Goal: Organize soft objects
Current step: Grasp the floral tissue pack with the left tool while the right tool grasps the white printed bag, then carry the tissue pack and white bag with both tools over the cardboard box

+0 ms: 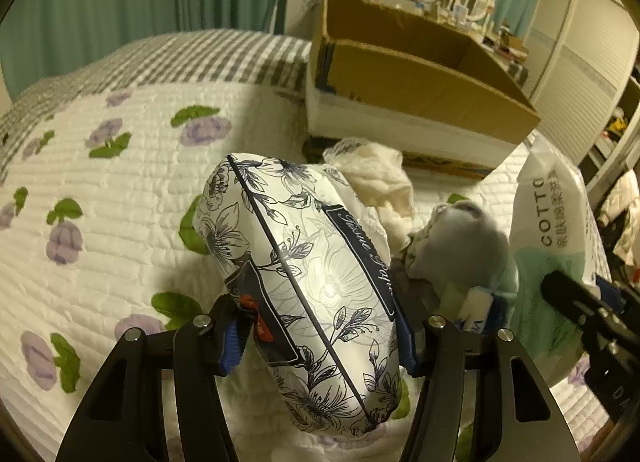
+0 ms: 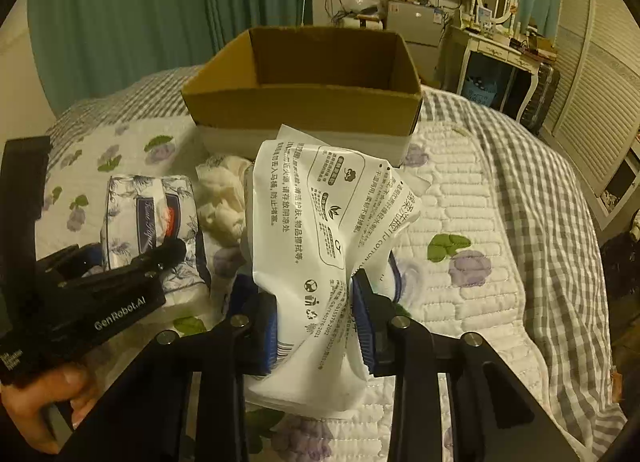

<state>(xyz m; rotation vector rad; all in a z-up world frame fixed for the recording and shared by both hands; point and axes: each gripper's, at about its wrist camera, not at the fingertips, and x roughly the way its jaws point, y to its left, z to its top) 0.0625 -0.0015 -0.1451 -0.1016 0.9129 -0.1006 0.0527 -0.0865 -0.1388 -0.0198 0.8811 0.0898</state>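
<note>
Both grippers [image 1: 320, 336] [image 2: 318, 328] clamped on packs [image 1: 304, 286] [image 2: 320, 246]

Both grippers, left gripper [image 1: 320, 336] and right gripper [image 2: 318, 330]: matte black slotted arms, silver round screw heads at pivots, blue ribbed pads [image 2: 366, 320], white "GenRobot.AI" lettering on housing.

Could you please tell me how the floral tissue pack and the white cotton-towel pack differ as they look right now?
The floral tissue pack is patterned with dark blue flowers and looks plump; the cotton-towel pack is plain white with printed text and looks crumpled. The left tool grips the former, the right tool the latter. Both are soft plastic-wrapped packs.
</note>
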